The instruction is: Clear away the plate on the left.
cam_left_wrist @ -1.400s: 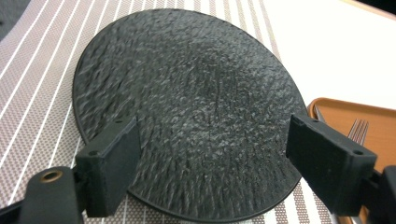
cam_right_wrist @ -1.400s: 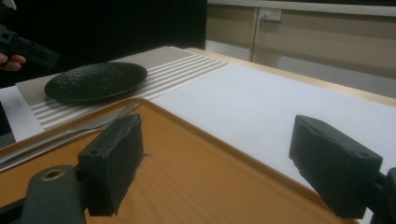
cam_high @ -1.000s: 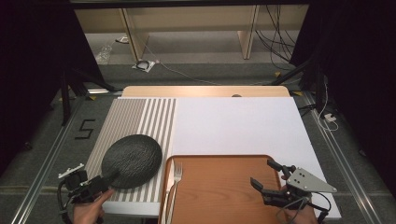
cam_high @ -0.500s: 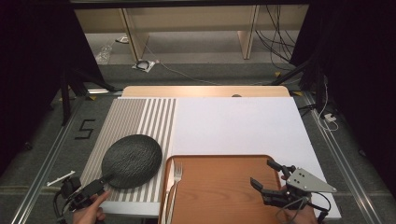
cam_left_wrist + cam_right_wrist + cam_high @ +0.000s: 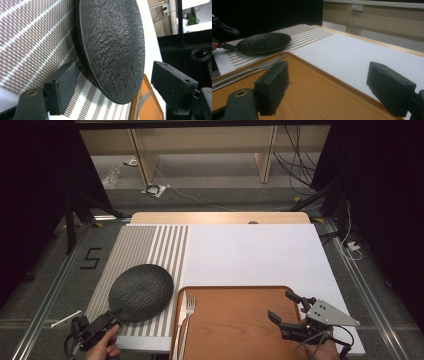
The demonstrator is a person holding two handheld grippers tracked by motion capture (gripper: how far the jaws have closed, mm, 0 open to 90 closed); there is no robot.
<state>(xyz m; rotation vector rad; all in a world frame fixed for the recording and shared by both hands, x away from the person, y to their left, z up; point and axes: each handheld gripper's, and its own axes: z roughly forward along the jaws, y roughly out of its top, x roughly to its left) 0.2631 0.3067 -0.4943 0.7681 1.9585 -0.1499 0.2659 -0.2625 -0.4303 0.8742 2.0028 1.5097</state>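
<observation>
The left tool [image 5: 111, 320] sits at the near edge of the dark round plate [image 5: 141, 292], which lies on the striped mat [image 5: 150, 245] just ahead of it; its jaws have just been closing a little, yet they are spread wide with the plate's rim between them and neither pad pressing on it. The right tool [image 5: 286, 312] hovers released over the wooden tray [image 5: 235, 320], nothing between its jaws, with a fork [image 5: 187, 312] lying at the tray's far side from it, towards the plate.

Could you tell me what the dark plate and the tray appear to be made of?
Plate: matte black with a rough, pebbled surface, probably slate-look stoneware or melamine. Tray: smooth orange-brown with a faint sheen and raised rim, likely wood or wood-look laminate.
</observation>
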